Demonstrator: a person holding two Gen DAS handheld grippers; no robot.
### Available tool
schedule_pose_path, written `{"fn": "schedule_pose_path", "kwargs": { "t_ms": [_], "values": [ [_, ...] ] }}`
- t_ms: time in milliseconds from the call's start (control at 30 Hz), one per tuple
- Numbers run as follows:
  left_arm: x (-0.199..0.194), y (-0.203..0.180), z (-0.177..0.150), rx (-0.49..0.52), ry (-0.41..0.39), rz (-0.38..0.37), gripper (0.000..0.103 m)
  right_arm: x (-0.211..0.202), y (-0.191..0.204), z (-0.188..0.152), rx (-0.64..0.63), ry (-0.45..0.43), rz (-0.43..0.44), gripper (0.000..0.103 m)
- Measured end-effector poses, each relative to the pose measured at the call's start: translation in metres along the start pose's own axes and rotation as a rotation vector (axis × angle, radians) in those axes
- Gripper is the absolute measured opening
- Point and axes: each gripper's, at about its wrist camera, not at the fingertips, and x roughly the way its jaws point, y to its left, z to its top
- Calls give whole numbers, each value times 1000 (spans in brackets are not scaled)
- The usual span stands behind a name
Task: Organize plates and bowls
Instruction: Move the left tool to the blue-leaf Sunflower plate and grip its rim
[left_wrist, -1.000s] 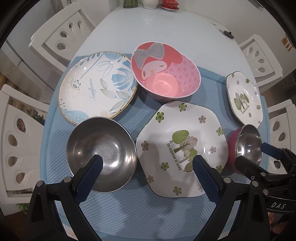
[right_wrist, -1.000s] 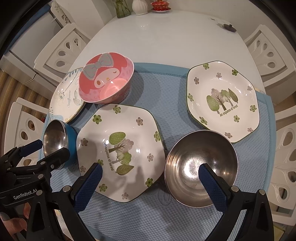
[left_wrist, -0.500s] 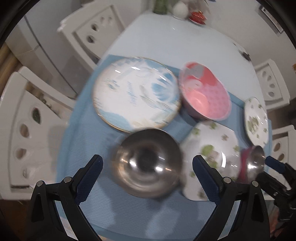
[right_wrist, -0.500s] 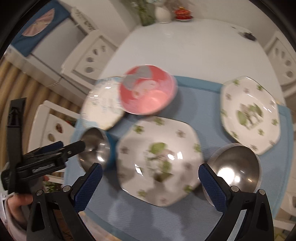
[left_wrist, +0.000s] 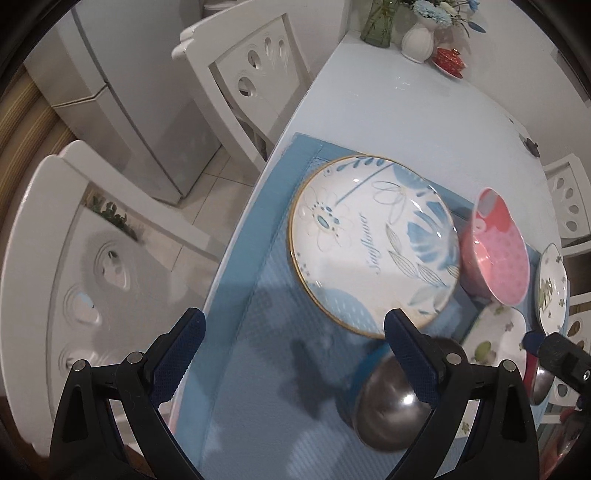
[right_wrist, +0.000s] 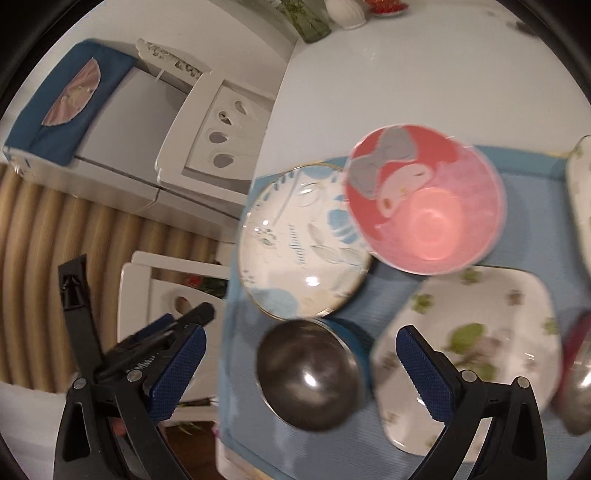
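Both grippers had swung left since a second ago: the left gripper (left_wrist: 293, 360) hung wide open over the mat (left_wrist: 258, 387), the right gripper (right_wrist: 301, 369) gaped, empty, above the steel bowl (right_wrist: 308, 374), just beside the flowered plate (right_wrist: 301, 243)

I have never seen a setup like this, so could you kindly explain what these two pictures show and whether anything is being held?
There is no robot here: a person holds a hand tool with two fingers in each hand, and each tool has a wide-angle camera looking along its fingers. One picture comes from the left gripper, the other from the right gripper. Both are open and hold nothing.

On the blue mat lie a round blue-flowered plate, a pink cartoon bowl, a steel bowl and a white plate with green flowers. A second such plate and a second steel bowl sit at the edges of the pictures. The right-hand picture is blurred.
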Motion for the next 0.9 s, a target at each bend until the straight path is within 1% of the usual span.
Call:
{"fn": "schedule_pose_path", "kwargs": {
  "t_ms": [133,233,333,400,467,533,600,667,700,767,800,833,900],
  "values": [
    [21,3,12,19,19,-18,97,24,6,6,36,2,25,103],
    [41,5,21,33,39,-35,97,42,3,14,69,-1,28,103],
    [61,9,28,36,60,-61,97,60,-4,21,91,-9,13,100],
    [74,11,33,39,80,-81,97,69,-10,24,106,-17,-2,96],
    [86,11,36,43,93,-98,97,79,-16,27,121,-15,-23,84],
    [96,11,41,52,102,-115,97,87,-22,30,139,-8,-71,82],
    [105,10,44,65,114,-133,96,94,-29,32,148,-3,-89,81],
    [114,9,48,77,123,-154,96,101,-36,34,155,-1,-101,77],
    [117,9,51,77,128,-156,95,104,-40,37,156,0,-115,76],
    [123,11,57,79,133,-150,92,108,-43,39,151,-1,-127,70],
    [124,11,60,80,122,-133,88,109,-44,41,143,-6,-133,68],
    [122,12,62,74,91,-125,81,108,-43,42,127,-18,-141,67],
    [120,13,65,66,48,-128,73,111,-40,47,93,-21,-152,67]
  ]
}}
